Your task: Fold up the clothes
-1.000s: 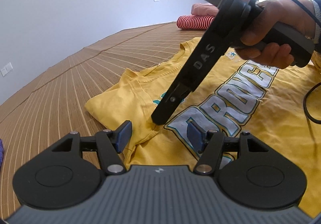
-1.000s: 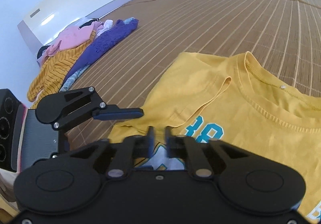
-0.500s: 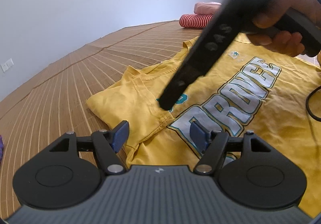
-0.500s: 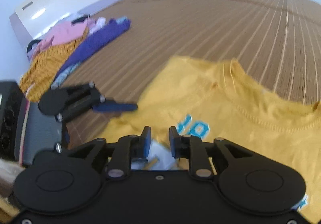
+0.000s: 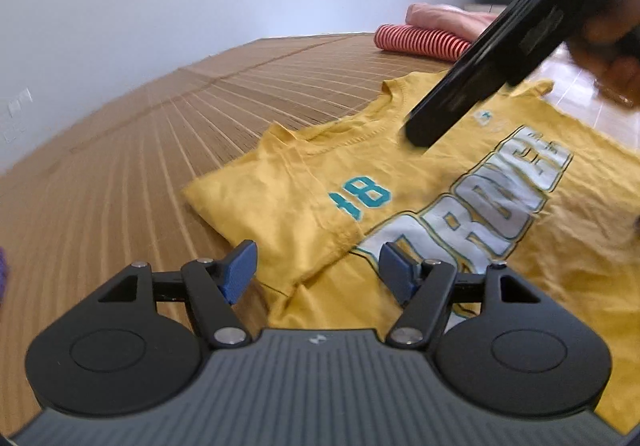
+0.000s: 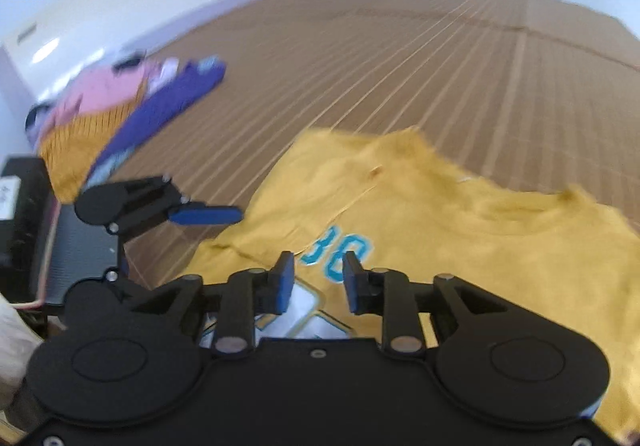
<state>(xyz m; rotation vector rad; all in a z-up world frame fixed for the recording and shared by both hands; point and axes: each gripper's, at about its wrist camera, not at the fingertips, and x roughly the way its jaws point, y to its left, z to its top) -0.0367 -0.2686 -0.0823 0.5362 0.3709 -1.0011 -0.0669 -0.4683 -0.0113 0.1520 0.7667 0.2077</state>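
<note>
A yellow T-shirt (image 5: 420, 186) with white block letters and a teal number lies flat on a bamboo mat, one sleeve folded in over its chest. My left gripper (image 5: 318, 270) hovers open just above the shirt's near edge, nothing between its blue pads. My right gripper (image 6: 318, 280) hangs above the shirt (image 6: 460, 238); its jaws are opening and hold nothing. In the left wrist view the right gripper (image 5: 418, 134) crosses from the upper right, held by a hand (image 5: 612, 46), its tip above the collar. In the right wrist view the left gripper (image 6: 204, 215) shows at the left, open.
A bamboo mat (image 5: 160, 150) covers the floor. A red striped roll (image 5: 420, 42) with a pink folded garment on it lies by the far wall. A heap of pink, purple and mustard clothes (image 6: 120, 114) sits at the mat's left side.
My right gripper let go of the folded sleeve, opened and rose away toward the collar. The sleeve now lies flat on the chest. My left gripper stayed in place.
</note>
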